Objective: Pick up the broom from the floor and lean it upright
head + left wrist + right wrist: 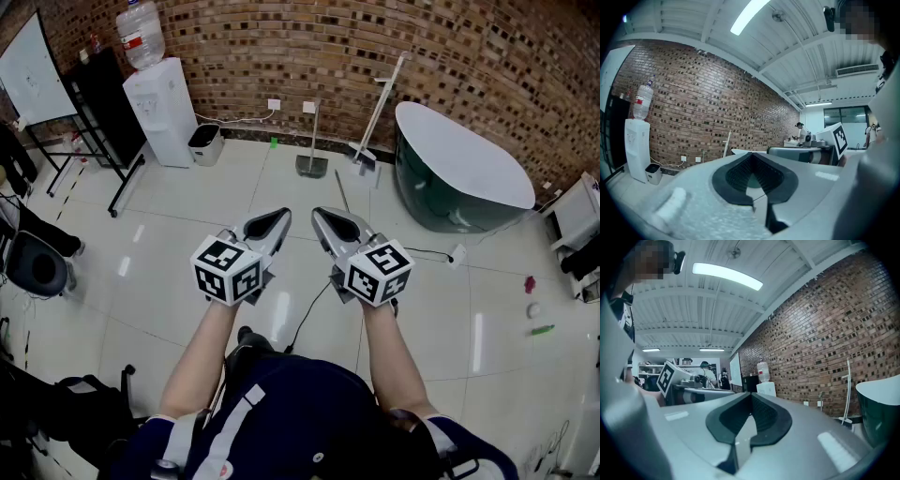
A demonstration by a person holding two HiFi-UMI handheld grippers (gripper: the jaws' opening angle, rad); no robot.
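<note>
A white-handled broom stands tilted against the brick wall, its head on the floor beside the dark green tub. The broom shows as a pale pole in the left gripper view and the right gripper view. My left gripper and right gripper are held side by side at waist height, well short of the broom and pointing toward the wall. Both have their jaws together with nothing between them.
A long-handled dustpan stands left of the broom, and a thin dark rod lies on the tiles near it. A water dispenser, small bin and whiteboard are at the left. A cable runs underfoot.
</note>
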